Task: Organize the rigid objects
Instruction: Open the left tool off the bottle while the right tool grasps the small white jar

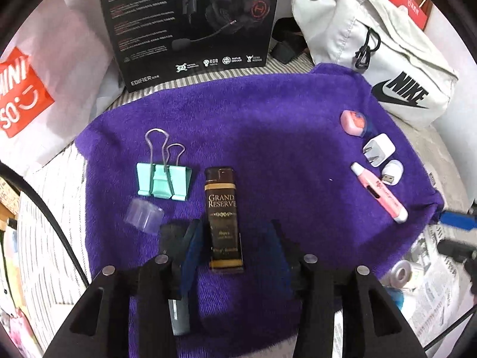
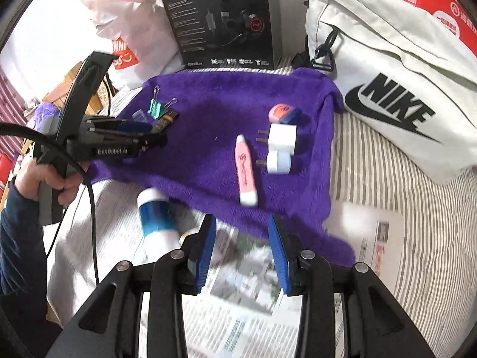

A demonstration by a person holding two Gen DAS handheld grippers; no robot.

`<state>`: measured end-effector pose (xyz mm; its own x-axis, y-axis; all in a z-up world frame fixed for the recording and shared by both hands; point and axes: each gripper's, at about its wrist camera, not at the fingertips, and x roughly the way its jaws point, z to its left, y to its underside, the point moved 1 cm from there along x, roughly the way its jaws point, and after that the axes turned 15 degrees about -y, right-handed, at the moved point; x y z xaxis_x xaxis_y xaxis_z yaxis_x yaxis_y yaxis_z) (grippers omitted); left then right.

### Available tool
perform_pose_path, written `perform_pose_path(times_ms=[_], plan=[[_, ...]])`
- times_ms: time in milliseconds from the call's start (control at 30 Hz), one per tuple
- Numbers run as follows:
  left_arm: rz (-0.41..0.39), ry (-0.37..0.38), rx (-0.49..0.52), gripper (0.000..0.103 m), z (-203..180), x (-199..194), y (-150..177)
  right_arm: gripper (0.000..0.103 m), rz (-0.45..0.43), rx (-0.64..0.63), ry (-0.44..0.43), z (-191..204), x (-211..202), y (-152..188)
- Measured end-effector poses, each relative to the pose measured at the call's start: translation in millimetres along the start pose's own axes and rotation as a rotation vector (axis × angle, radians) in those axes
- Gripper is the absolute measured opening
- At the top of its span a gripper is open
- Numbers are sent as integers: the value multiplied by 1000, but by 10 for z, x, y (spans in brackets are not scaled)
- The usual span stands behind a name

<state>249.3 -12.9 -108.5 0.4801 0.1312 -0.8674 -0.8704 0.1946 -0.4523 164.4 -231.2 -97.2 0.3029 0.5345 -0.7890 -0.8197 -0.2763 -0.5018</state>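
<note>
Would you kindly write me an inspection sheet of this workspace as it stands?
Surface: purple towel over striped bedding.
Job's things: lighter, green binder clip, clear cap to one side; pink pen, white charger, eraser, small USB plug to the other.
Clutter: blue-white bottle, newspaper.
Grippers: left gripper open around lighter; right gripper open, empty.
Cables: black cable.
Surroundings: headset box, Nike bag.

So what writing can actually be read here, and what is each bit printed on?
"GRAND RESERVE": brown rectangular lighter on the purple towel.
"NIKE": off-white fabric bag.
"EDIFIER", "RGB": black headset box; its paragraphs are too small to read.
"MINI SO", cut off by folds: white plastic shopping bag's red logo.
Script on the pink pen-shaped tube, the newspaper print and the red carton are blurred.
</note>
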Motion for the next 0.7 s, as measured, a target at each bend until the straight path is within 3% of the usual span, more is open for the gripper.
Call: perform_pose_path(times_ms=[67,167,367,433,700], plan=[[-7,-17,-10,45,23,-81,17,37,11,-11,-5,51,-1,82],[-41,-25,-30,59,95,-290,82,37,21,-27,-17,124,21,183],[-106,-59,-64,60,240,-733,336,37,54,-80,-33,227,196,284],[-128,-65,-75,65,296,-871,477,37,61,-89,-27,211,263,297],[-96,-70,-121,66,435,-922,853,37,75,-120,-10,168,451,227]])
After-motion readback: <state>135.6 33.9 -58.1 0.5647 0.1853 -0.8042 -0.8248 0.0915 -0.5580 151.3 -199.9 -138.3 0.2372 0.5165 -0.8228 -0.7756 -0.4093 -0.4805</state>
